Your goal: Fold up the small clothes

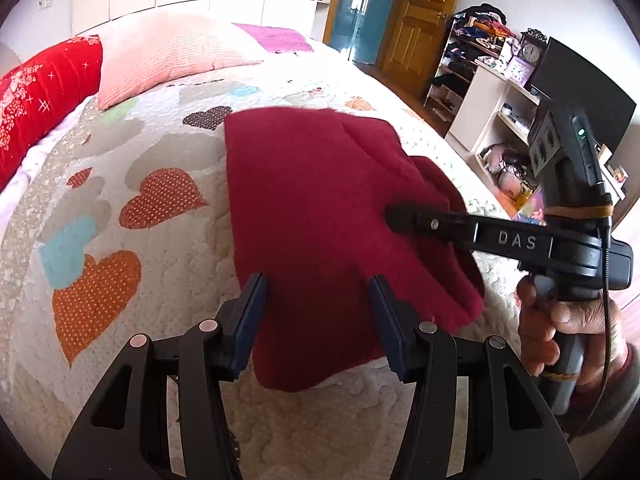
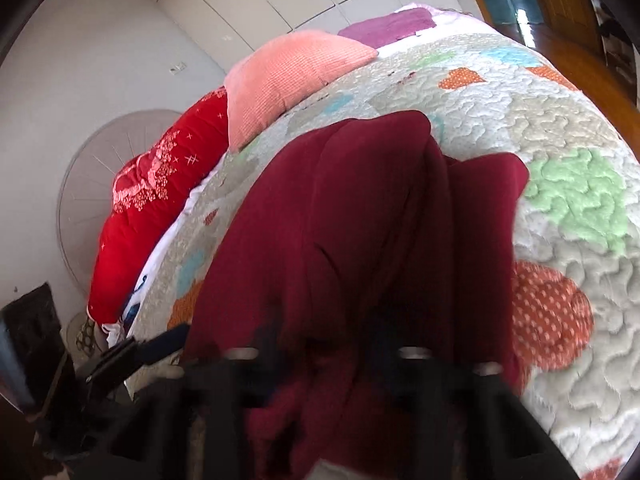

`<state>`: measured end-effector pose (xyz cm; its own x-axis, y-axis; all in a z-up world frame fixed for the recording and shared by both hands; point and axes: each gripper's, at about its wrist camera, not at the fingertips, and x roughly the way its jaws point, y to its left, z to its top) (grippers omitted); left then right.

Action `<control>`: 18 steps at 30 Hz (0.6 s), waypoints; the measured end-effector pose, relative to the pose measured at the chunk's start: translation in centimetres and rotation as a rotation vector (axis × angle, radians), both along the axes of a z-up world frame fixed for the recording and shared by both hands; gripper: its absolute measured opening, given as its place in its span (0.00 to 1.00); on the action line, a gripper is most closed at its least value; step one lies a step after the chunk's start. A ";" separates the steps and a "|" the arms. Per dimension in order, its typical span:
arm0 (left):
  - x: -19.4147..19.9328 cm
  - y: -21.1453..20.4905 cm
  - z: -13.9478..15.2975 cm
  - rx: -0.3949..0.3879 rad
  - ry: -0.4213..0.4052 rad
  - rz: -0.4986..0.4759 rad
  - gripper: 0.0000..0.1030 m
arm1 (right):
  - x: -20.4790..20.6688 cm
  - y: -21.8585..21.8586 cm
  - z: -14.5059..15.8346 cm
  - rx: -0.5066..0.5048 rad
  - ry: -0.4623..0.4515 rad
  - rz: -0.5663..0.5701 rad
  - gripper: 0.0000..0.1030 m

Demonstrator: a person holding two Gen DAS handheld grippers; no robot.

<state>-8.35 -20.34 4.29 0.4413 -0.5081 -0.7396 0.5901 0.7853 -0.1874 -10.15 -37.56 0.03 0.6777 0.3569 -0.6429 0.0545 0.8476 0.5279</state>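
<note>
A dark red garment (image 1: pixel 320 184) lies partly folded on the heart-patterned quilt (image 1: pixel 160 152) of a bed. My left gripper (image 1: pixel 318 312) hovers over its near edge, open, blue pads apart and holding nothing. My right gripper (image 1: pixel 396 216) reaches in from the right, held by a hand (image 1: pixel 560 332), its tip down on the garment's right side. In the right wrist view the garment (image 2: pixel 360 220) bunches up between the blurred fingers of the right gripper (image 2: pixel 324 348), and I cannot see whether the pads pinch it. A finger of the left gripper (image 2: pixel 160 344) shows at lower left.
A red pillow (image 1: pixel 44 96), a pink pillow (image 1: pixel 168 52) and a purple cloth (image 1: pixel 276 38) lie at the head of the bed. Past the bed's right edge stand shelves (image 1: pixel 496 112), a dark screen (image 1: pixel 580 88) and a wooden door (image 1: pixel 420 12).
</note>
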 end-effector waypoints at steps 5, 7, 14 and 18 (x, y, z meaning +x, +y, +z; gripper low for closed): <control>-0.5 -1.0 0.9 -0.035 -0.001 -0.024 0.55 | -1.4 1.0 4.6 -0.273 -0.107 -0.012 0.20; -0.7 -2.1 -0.1 -0.014 0.007 -0.038 0.55 | -1.5 1.0 4.8 -0.351 -0.090 -0.011 0.20; -1.1 -3.3 -0.7 0.060 -0.053 -0.042 0.55 | -1.6 -1.7 1.1 -0.234 -0.012 -0.048 0.26; -0.1 -2.7 0.3 0.022 -0.041 -0.011 0.55 | -2.4 -1.5 3.4 -0.268 -0.057 -0.107 0.38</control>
